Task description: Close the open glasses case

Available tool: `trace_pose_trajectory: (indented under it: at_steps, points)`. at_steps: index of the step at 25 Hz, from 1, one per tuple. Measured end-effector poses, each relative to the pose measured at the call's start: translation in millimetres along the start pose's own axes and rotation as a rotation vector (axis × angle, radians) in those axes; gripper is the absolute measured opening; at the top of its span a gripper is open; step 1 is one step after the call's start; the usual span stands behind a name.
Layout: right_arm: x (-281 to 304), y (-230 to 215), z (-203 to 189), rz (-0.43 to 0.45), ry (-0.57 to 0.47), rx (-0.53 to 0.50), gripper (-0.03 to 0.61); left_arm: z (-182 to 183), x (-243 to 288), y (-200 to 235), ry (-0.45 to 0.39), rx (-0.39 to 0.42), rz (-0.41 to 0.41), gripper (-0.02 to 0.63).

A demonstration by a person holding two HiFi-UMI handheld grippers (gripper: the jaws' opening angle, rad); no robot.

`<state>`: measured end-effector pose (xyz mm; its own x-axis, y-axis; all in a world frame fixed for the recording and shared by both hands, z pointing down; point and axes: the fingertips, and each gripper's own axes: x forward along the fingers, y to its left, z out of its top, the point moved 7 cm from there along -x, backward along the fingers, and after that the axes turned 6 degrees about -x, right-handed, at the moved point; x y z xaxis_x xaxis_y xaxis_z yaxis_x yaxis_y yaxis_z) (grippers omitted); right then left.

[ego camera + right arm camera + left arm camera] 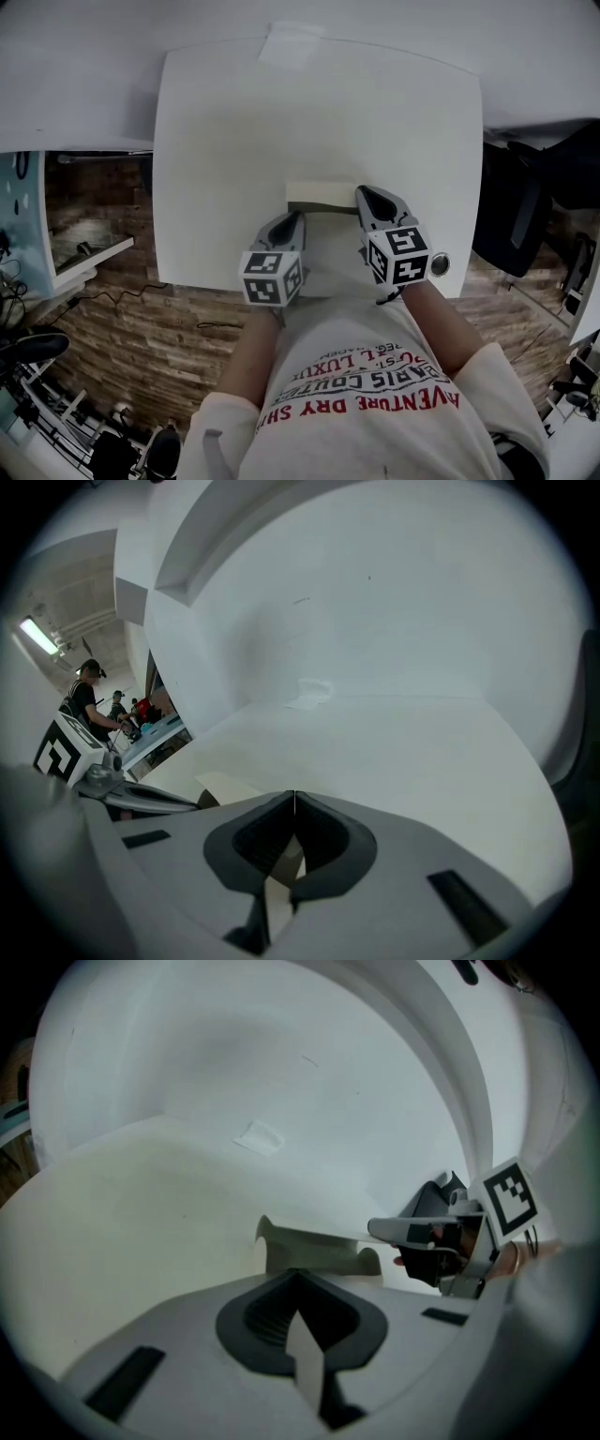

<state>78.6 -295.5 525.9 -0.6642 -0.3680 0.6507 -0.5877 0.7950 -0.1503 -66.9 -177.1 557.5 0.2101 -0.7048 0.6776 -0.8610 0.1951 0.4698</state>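
Glasses case, pale cream, lies lengthwise near the front middle of the white counter, between my two tools. I cannot tell from any view whether its lid is fully down. My right tongs are at the case's right end, at or on its top edge, with the jaws pressed together and nothing between them. My left tongs sit low just in front of the case's front left edge, likewise pressed together and empty. In the left gripper view the case stands just beyond their tips. Farther out, a small pale patch of tape lies at the counter's far edge, and a round fitting sits by its front right corner. A black chair stands to the right on the brick-patterned floor.
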Motion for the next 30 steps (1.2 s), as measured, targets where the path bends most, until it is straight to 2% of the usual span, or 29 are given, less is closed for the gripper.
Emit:
trace_pose_trajectory:
  at_steps: [19, 25, 30]
  points:
    - [-8, 14, -27, 0.017, 0.055, -0.022, 0.012, -11, -14, -4, -0.008, 0.013, -0.018, -0.002]
    - [-10, 15, -28, 0.001, 0.048, -0.032, 0.012, -11, -20, -6, -0.018, 0.027, -0.02, -0.002]
    - [-24, 15, -12, 0.002, -0.01, -0.053, 0.012, 6, -32, -13, -0.07, 0.053, -0.032, -0.002]
